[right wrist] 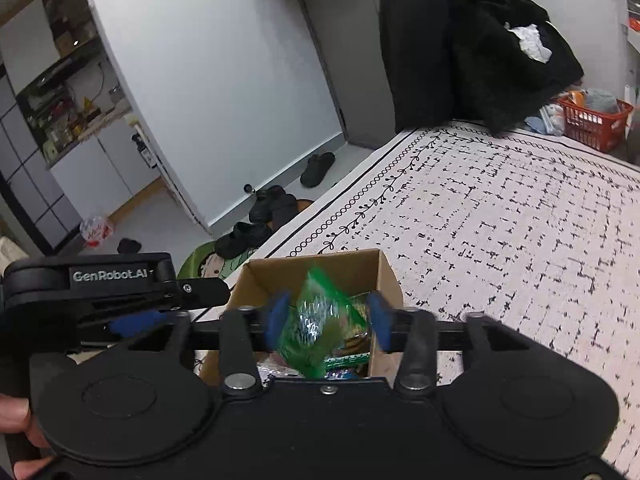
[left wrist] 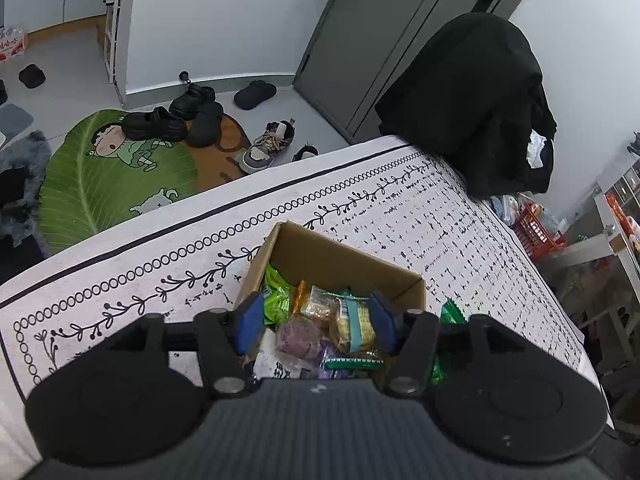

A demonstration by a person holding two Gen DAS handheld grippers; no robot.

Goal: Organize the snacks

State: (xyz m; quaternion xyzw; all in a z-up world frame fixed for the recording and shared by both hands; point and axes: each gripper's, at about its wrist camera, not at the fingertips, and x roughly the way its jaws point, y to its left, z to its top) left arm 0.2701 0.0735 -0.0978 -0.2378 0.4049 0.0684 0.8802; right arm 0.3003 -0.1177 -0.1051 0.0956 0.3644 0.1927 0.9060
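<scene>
A small open cardboard box [left wrist: 340, 254] sits on the patterned tablecloth, filled with wrapped snacks: a cracker pack with a teal band [left wrist: 356, 322], a purple bun [left wrist: 300, 336] and green packets [left wrist: 276, 292]. My left gripper [left wrist: 316, 320] hovers over it, open, blue pads apart with only the box's contents beneath. In the right wrist view the same box [right wrist: 360, 264] lies below my right gripper [right wrist: 328, 316]. Its jaws stand apart, and a blurred green packet [right wrist: 320, 320] hangs loose between them above the box. The left gripper's body [right wrist: 120, 300] shows beside the box.
A green packet [left wrist: 452, 312] lies on the cloth right of the box. A chair draped in black clothing [left wrist: 472, 100] stands at the table's far end, an orange basket [right wrist: 592, 120] beyond. Shoes [left wrist: 160, 120] and a green leaf mat [left wrist: 100, 184] are on the floor.
</scene>
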